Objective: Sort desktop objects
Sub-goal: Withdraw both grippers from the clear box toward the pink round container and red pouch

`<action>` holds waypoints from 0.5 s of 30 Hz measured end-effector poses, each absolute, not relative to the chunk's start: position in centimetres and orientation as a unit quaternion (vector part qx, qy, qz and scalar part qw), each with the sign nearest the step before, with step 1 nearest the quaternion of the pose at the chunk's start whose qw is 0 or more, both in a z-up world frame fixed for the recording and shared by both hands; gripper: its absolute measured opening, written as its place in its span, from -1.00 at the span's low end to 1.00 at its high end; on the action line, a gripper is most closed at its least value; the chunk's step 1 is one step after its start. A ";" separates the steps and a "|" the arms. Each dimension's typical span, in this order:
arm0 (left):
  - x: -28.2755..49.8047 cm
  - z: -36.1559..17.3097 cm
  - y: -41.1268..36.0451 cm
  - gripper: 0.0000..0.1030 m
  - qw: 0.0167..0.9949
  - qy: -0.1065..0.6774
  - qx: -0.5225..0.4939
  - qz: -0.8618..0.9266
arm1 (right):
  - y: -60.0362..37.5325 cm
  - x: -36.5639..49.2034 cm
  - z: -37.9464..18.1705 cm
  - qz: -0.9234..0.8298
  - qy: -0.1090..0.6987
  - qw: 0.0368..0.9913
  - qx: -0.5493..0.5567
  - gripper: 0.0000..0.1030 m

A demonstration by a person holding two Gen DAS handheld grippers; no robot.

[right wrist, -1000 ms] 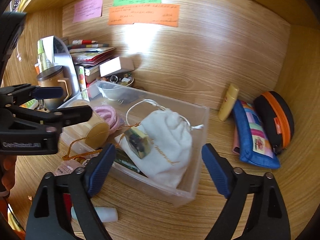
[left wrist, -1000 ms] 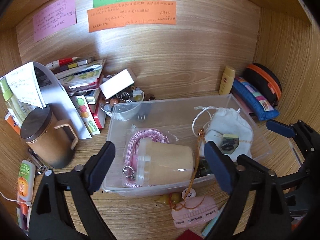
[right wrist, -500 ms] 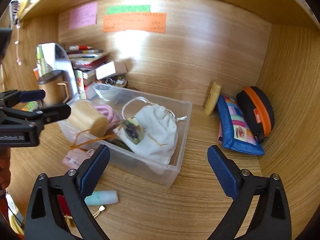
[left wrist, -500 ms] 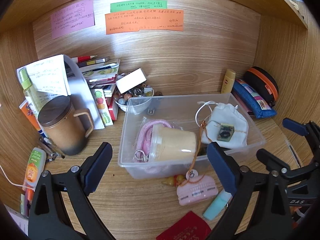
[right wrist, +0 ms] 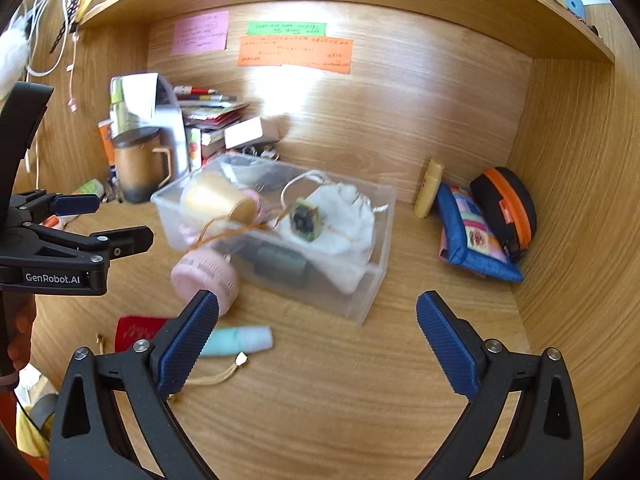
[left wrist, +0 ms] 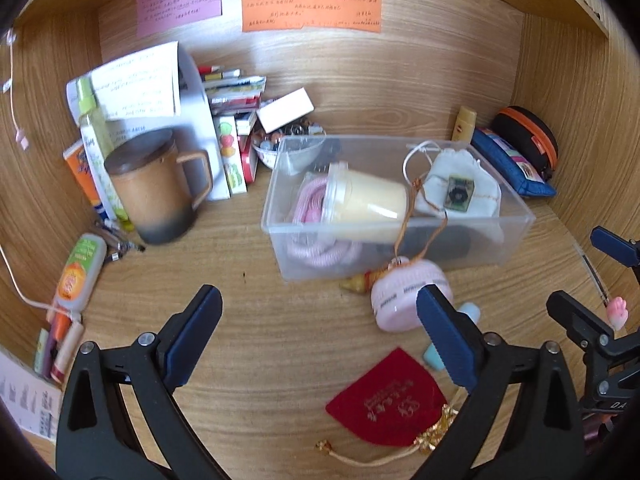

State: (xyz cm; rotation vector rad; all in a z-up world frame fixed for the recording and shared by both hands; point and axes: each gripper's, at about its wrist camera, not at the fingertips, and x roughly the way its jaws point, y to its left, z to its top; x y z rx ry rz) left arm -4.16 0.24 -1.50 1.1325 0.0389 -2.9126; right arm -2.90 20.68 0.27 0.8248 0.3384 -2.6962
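Left wrist view: both our grippers, left gripper (left wrist: 318,322) and right gripper (right wrist: 318,320), jaws spread, empty; red pouch (left wrist: 390,400) on bench (left wrist: 260,320) before clear box (left wrist: 516,236) looks soft, light — pinch its gathered neck.

The left gripper (left wrist: 318,332) and the right gripper (right wrist: 318,334) both point forward and down, blue pads wide apart with nothing between them; the jaws of both have just been opening. A hand (right wrist: 18,336) holds the left one.
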 end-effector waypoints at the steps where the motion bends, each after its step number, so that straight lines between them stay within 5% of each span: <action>1: -3.9 -1.9 0.3 0.92 0.005 0.019 0.368 -0.930 | 20.7 -2.6 0.0 -0.938 0.121 0.149 0.289 0.92; 15: -1.2 -7.0 2.7 0.92 -0.018 0.009 0.422 -0.906 | 21.2 -2.2 -4.7 -0.921 0.120 0.143 0.343 0.92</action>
